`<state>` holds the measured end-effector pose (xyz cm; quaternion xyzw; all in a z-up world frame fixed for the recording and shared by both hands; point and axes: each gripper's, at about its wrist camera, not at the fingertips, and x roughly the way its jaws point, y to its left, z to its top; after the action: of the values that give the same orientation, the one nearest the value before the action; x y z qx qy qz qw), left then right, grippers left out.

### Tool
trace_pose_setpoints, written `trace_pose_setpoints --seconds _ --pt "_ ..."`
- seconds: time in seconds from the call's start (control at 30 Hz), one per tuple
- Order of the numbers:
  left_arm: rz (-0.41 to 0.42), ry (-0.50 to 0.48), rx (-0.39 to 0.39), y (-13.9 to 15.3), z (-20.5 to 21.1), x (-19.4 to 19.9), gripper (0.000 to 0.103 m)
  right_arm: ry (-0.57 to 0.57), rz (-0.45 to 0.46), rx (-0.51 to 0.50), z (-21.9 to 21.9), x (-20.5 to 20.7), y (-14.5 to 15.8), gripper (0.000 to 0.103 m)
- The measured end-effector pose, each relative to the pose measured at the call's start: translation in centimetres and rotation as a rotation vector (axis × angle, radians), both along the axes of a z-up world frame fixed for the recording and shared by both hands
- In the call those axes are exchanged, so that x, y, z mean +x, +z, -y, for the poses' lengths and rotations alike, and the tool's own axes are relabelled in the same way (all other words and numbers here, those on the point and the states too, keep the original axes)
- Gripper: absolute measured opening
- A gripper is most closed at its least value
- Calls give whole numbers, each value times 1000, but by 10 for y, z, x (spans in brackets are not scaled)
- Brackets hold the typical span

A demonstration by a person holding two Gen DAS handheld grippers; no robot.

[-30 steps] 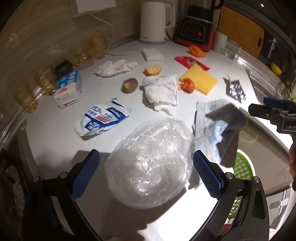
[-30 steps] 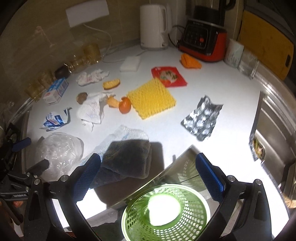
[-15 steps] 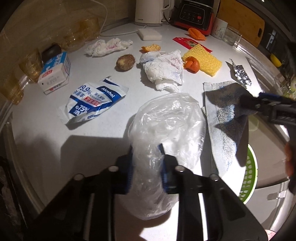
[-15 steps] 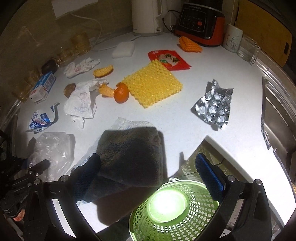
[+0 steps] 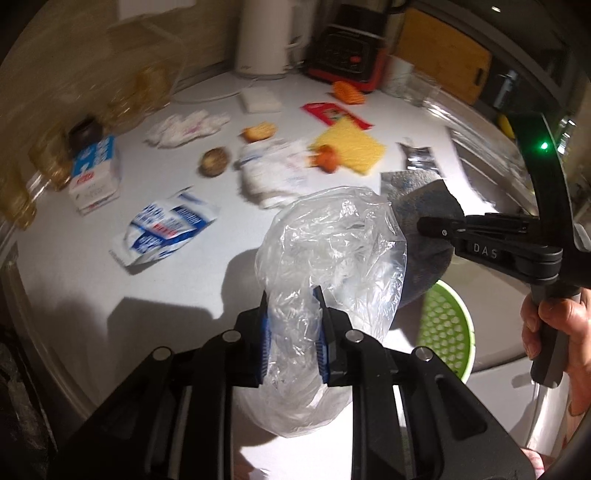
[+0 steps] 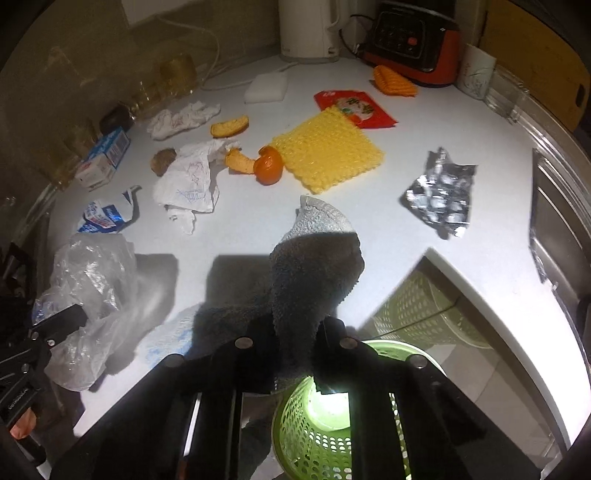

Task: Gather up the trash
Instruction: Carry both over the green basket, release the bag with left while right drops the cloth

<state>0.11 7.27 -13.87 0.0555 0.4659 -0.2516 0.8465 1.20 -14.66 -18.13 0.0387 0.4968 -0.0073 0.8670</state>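
My left gripper [image 5: 291,306] is shut on a crumpled clear plastic bag [image 5: 332,240], which is lifted off the white counter [image 5: 92,288]. The jaws of my right gripper [image 6: 295,325] are closing, and its pads pinch a grey towel cloth [image 6: 314,266] that stands up from the counter above a green perforated basket [image 6: 314,435]. In the left wrist view the right gripper [image 5: 424,225] holds the cloth [image 5: 424,206] just right of the bag, with a hand on its handle. The bag [image 6: 92,273] shows at the left of the right wrist view.
Trash lies across the counter: a wipes packet [image 5: 166,225], tissues [image 6: 188,177], orange peel [image 6: 267,170], a foil blister pack [image 6: 439,195], a red wrapper [image 6: 354,107], a milk carton [image 6: 103,158]. A yellow mat [image 6: 328,151], kettle [image 6: 306,26] and sink [image 6: 554,221] surround them.
The left jaws closed on the plastic bag and raised it. The right jaws, wide open before, came down and pinched the grey cloth, pulling it up into a peak.
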Motion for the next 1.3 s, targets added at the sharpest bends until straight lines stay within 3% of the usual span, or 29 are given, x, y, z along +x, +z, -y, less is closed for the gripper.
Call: trace_pose_setpoints --seconds 0.33,0.47,0.67,0.73,0.8,0.93,1.1,1.3 --pt "-10 -170 -42 17 101 -67 20 -86 77 -120 85 -95 64 14" --pt "-37 -202 -29 0 156 -90 20 -121 93 -157 131 -134 75 14" --pt "-129 -188 -13 -46 207 -99 22 -141 105 -126 185 -165 78 14" --pt "-171 -171 -3 -64 219 -98 33 -135 104 -121 196 -172 78 14" --pt "-189 -137 6 -77 224 -96 53 -124 102 -121 203 -179 77 14" --pt "-212 -85 3 -92 227 -93 66 -80 102 -105 209 -186 73 14" --pt "-206 -24 -31 -77 219 -92 77 1 106 -61 202 -185 69 14" --pt "-82 93 -13 -25 186 -95 86 105 121 28 184 -181 63 17"
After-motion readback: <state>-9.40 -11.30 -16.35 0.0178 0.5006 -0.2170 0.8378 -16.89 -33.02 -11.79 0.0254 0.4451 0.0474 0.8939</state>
